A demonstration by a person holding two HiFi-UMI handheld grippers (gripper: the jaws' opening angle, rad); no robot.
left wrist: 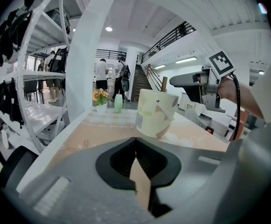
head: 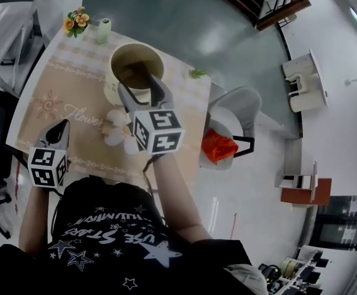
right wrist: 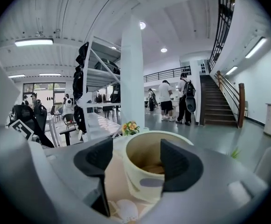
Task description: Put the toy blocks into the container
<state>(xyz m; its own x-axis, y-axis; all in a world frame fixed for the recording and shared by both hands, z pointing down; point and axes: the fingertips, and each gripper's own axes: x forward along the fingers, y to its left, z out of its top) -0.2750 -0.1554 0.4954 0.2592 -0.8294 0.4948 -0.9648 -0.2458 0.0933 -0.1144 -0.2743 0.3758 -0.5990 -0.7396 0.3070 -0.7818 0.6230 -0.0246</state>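
The cream container (right wrist: pixel 135 190) is seen just ahead of the right gripper (head: pixel 138 83), its open mouth framed between the spread jaws, and nothing is pinched. Something brown, taken for toy blocks (right wrist: pixel 155 169), is glimpsed low inside; no count can be made. The left gripper (head: pixel 60 131) is held well to the left and nearer the person, with its jaws pressed together on nothing. One word, "Flower" (head: pixel 83 113), is read on the tablecloth (head: pixel 74 78) between the two grippers. Pale rounded pieces (head: pixel 118 134) are spotted under the right gripper. Beyond the container, one flower bunch (head: pixel 75 22) and one green bottle (head: pixel 104 28) are counted. To the right, one chair (head: pixel 239 106) is loaded with an orange-red bundle (head: pixel 218 146).
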